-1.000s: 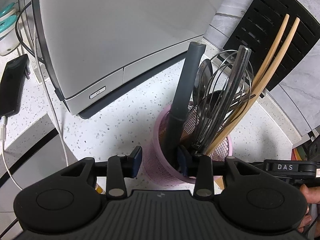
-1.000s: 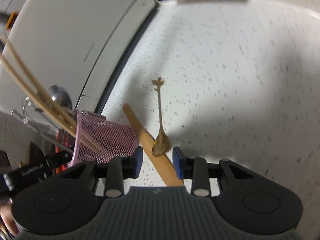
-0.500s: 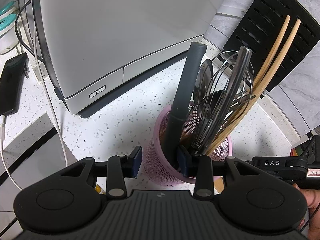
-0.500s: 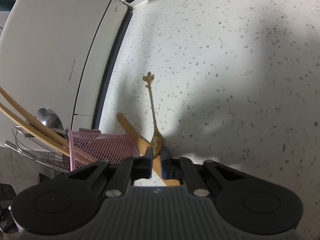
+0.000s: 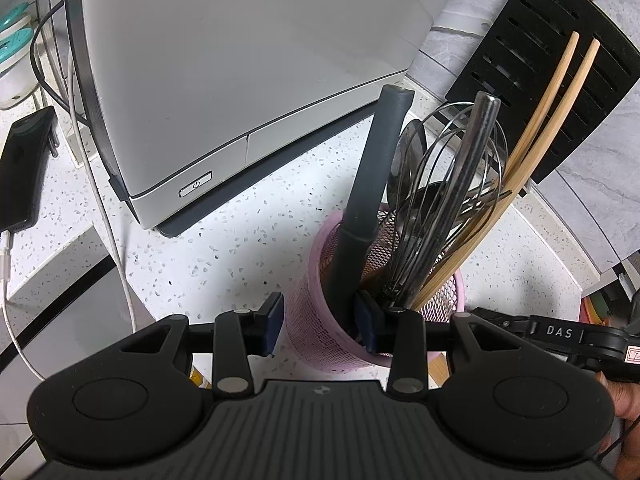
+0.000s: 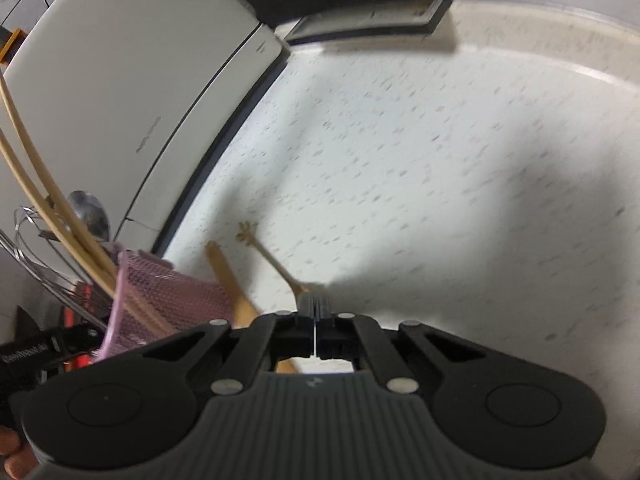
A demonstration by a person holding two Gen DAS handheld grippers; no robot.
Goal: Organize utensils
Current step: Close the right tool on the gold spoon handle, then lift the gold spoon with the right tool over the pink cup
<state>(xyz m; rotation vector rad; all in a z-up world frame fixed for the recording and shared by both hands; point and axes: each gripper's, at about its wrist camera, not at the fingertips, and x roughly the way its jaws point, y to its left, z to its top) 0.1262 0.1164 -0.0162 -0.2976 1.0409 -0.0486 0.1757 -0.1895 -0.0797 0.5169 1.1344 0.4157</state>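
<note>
The right gripper (image 6: pixel 316 307) jaws have just closed on the small gold spoon (image 6: pixel 280 266) lying on the bench beside the pink mesh holder (image 5: pixel 340 300). The left gripper (image 5: pixel 320 322) jaws, part-open, straddle the holder's near wall, steadying it. Lifting likely follows.

A pink mesh holder (image 5: pixel 320 320) stands upright, crowded with utensils; a small gold spoon (image 6: pixel 276 268) and a wooden stick (image 6: pixel 232 280) lie beside it.

Right hand-held gripper (image 6: pixel 316 307) jaws together (tilted down); left hand-held gripper (image 5: pixel 320 325) jaws parted
</note>
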